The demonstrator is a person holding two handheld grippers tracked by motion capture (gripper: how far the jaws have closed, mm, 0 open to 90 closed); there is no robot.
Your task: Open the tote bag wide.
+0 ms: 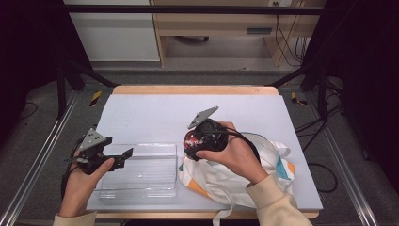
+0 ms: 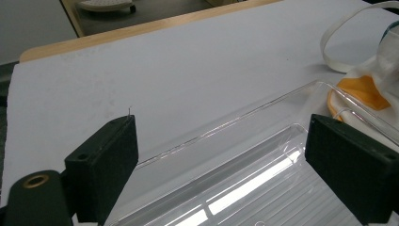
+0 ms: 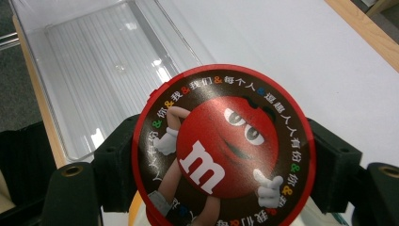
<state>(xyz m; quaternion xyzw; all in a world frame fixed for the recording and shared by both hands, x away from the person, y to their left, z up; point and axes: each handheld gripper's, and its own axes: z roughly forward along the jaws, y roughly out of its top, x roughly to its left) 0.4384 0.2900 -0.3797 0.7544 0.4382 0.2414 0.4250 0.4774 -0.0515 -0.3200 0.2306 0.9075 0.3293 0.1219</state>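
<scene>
My right gripper (image 1: 191, 143) is shut on a round red M&M's tin (image 1: 190, 138), held just above the left edge of a white tote bag (image 1: 226, 181) with orange and teal patches. In the right gripper view the tin's lid (image 3: 221, 150) faces the camera, and both black pads press on its rim, with the right gripper (image 3: 223, 157) centred on it. A clear plastic tray (image 1: 141, 188) lies at the front left of the table. My left gripper (image 1: 117, 148) hovers over the tray's left end, open. Its jaws (image 2: 223, 141) stand wide apart with nothing between them.
A white mat (image 1: 155, 113) covers the wooden table. The clear tray (image 3: 94, 61) lies beyond the tin, and its rim (image 2: 244, 113) runs between the left jaws. The bag's strap (image 2: 339, 33) loops onto the mat beside the tray's right end.
</scene>
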